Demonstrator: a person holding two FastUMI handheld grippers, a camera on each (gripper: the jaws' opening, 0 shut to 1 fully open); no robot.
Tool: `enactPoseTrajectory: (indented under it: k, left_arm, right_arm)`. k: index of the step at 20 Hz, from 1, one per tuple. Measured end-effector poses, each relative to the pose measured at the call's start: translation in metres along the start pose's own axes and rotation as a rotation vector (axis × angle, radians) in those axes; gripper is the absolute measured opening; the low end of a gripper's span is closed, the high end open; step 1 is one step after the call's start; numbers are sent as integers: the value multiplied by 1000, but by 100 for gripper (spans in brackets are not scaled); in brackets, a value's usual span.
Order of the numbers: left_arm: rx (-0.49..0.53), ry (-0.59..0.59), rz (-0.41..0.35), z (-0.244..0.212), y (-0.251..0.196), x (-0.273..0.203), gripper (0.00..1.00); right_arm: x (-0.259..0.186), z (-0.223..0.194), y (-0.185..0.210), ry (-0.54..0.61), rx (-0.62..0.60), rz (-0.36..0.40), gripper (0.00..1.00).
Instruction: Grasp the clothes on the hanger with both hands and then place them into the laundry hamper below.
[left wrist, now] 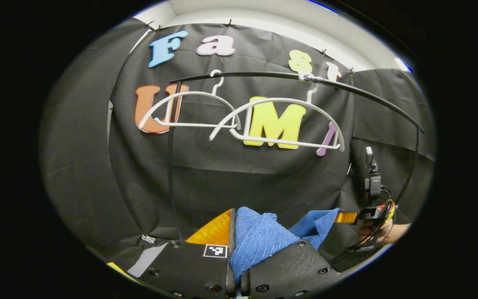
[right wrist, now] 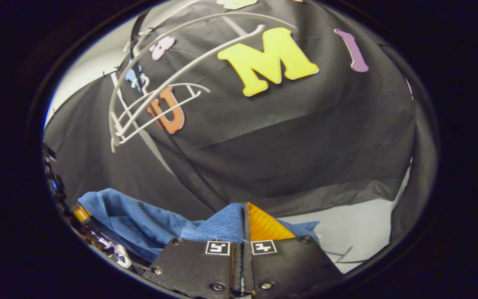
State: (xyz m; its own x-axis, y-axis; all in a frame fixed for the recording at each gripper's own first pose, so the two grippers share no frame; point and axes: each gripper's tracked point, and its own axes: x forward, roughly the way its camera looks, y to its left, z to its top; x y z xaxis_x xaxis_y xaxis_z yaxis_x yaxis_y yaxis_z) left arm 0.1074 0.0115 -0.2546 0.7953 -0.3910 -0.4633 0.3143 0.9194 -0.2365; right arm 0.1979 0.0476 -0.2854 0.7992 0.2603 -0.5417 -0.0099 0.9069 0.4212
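A blue knitted garment (left wrist: 259,241) is bunched between the fingers of my left gripper (left wrist: 239,245), which is shut on it. From there the cloth runs right to my right gripper (left wrist: 349,216), held by a hand (left wrist: 392,232). In the right gripper view, my right gripper (right wrist: 245,220) is shut on a fold of the same blue garment (right wrist: 139,220), which sags leftward to the left gripper (right wrist: 83,214) at the edge. Two bare white hangers (left wrist: 189,97) (left wrist: 280,101) hang on a black rail (left wrist: 264,74) above; the white hangers (right wrist: 172,79) appear at upper left.
The black cloth wall (left wrist: 222,174) stands close behind the rail. A small black device (left wrist: 374,182) with cables hangs at the right. A pale floor strip (right wrist: 359,224) lies at the lower right below the cloth's hem.
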Motion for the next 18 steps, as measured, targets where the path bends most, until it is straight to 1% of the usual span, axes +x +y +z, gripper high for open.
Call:
enactPoseTrajectory:
  k: [1, 2, 3, 6, 7, 9, 13, 15, 18]
  left_arm:
    - [-5, -7, -15, 3, -6, -2, 7]
    - [-7, -15, -29, 5, -12, -4, 7]
    - [-7, -20, -45, 8, -18, -6, 7]
    - [7, -37, -77, 12, -30, -8, 7]
    - [3, -29, -77, 7, -30, -6, 7]
    - [-1, 12, -70, -16, -28, -3, 7]
    - [27, 138, -48, -77, -21, 6, 7]
    - [38, 198, -32, -106, -16, 11, 7]
    - [42, 271, -6, -146, -7, 20, 7]
  right_arm:
    - [0, 1, 13, 2, 0, 27, 6]
    - [-3, 1, 23, 3, 0, 54, 8]
    - [-7, 1, 34, 4, 3, 77, 6]
    - [-9, -1, 62, 5, 11, 160, 6]
    - [-5, -3, 66, 12, 9, 167, 6]
    - [3, -14, 63, 44, 11, 154, 5]
    - [26, -55, 52, 149, 54, 131, 5]
    - [39, -76, 38, 197, 60, 104, 5]
    - [57, -106, 19, 265, 58, 36, 6]
